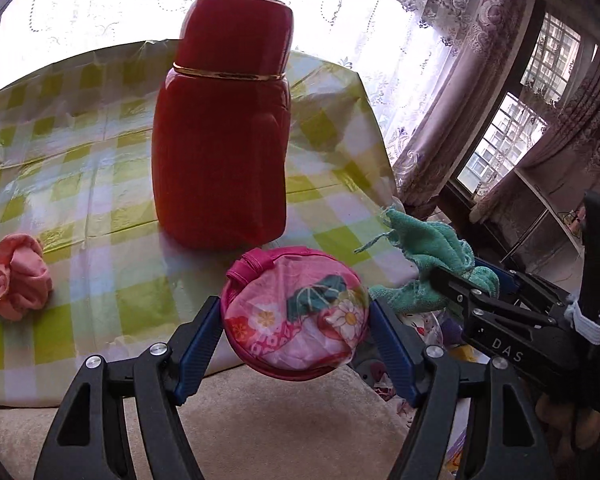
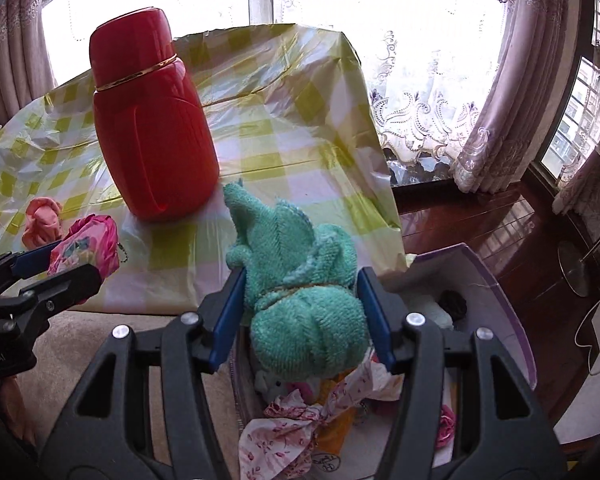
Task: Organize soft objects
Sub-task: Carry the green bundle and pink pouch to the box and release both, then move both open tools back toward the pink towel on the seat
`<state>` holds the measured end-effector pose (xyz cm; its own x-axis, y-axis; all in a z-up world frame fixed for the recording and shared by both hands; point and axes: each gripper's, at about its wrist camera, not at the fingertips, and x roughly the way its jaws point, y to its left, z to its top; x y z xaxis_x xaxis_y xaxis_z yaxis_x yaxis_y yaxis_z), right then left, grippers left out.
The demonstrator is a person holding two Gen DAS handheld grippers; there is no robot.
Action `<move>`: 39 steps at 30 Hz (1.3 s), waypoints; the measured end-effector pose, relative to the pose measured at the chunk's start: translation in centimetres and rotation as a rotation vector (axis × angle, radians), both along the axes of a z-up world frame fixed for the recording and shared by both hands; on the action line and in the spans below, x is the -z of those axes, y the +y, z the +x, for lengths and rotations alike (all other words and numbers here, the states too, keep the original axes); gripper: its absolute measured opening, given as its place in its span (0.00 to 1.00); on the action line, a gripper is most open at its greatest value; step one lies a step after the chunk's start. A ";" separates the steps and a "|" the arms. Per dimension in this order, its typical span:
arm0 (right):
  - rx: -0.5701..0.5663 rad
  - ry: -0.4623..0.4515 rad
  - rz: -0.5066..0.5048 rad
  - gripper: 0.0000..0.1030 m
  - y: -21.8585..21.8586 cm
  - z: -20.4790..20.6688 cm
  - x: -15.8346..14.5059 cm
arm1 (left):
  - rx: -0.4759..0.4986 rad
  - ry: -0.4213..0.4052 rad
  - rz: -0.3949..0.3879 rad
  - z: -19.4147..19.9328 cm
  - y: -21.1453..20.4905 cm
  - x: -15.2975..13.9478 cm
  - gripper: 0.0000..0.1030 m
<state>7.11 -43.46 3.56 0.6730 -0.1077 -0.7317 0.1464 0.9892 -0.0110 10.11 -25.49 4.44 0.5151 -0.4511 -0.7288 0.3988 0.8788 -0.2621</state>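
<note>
My left gripper (image 1: 296, 312) is shut on a round pink flowered pouch (image 1: 296, 314), held off the near edge of the table; the pouch (image 2: 88, 248) also shows at the left of the right wrist view. My right gripper (image 2: 300, 308) is shut on a bundled teal towel (image 2: 300, 296), hanging above a purple-rimmed box (image 2: 496, 292) that holds several soft cloths. In the left wrist view the towel (image 1: 428, 264) and the right gripper (image 1: 456, 280) sit to the right of the pouch. A crumpled pink cloth (image 1: 18, 276) lies on the table's left side.
A tall red flask (image 1: 220, 128) stands mid-table on the green-checked plastic cloth (image 1: 100, 184). A beige cushion surface (image 1: 240, 420) lies below the grippers. Curtains and windows are behind, with a dark wooden floor (image 2: 480, 220) to the right of the table.
</note>
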 end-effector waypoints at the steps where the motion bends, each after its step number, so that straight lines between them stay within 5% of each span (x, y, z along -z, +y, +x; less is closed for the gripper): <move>1: 0.024 0.000 -0.007 0.58 -0.9 -0.3 -0.1 | 0.025 -0.001 -0.003 -0.2 -1.0 -0.1 0.72; 10: 0.198 -0.006 -0.029 0.59 -7.7 -2.1 -0.3 | 0.207 0.006 -0.025 -2.1 -8.1 -0.6 0.73; 14: 0.254 -0.003 -0.056 0.80 -9.2 -2.3 -0.3 | 0.272 0.052 -0.048 -2.1 -9.9 0.0 0.82; 19: 0.275 0.010 -0.057 0.80 -9.5 -2.3 0.0 | 0.299 0.072 -0.015 -2.7 -10.5 0.6 0.85; 29: 0.161 0.031 -0.030 0.81 -5.1 -0.9 0.3 | 0.194 0.044 -0.032 -1.1 -5.6 -0.3 0.85; 39: 0.002 0.040 -0.017 0.81 2.3 1.0 -0.5 | -0.051 0.033 -0.079 1.3 4.5 -0.9 0.85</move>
